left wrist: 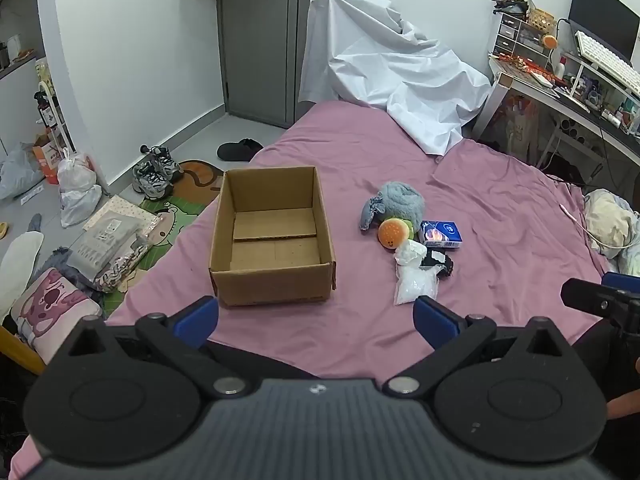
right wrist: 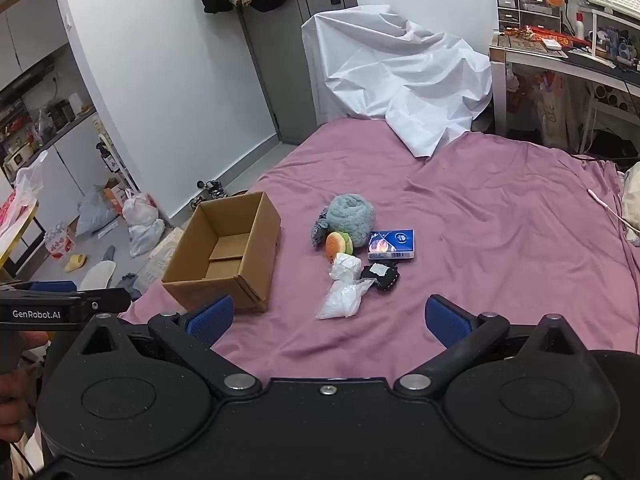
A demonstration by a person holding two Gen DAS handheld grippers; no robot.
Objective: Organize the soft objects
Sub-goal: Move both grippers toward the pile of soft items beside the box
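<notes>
From the left wrist, the left gripper point(left wrist: 316, 320) hangs with jaws spread wide and empty; the cardboard box point(left wrist: 273, 236) sits just ahead of its left finger, the soft pile around the burger plush point(left wrist: 394, 233) ahead of its right finger. From the right wrist, the right gripper point(right wrist: 330, 316) is likewise wide and empty, the clear bag point(right wrist: 343, 299) straight ahead between the jaws, the grey plush point(right wrist: 352, 218) beyond it, the box point(right wrist: 224, 252) ahead-left.

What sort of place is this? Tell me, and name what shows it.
Most likely a small bedroom or studio flat: a bed under a pink sheet, a cluttered desk with a keyboard and monitor beside it, and shoes on the floor near the door.
</notes>
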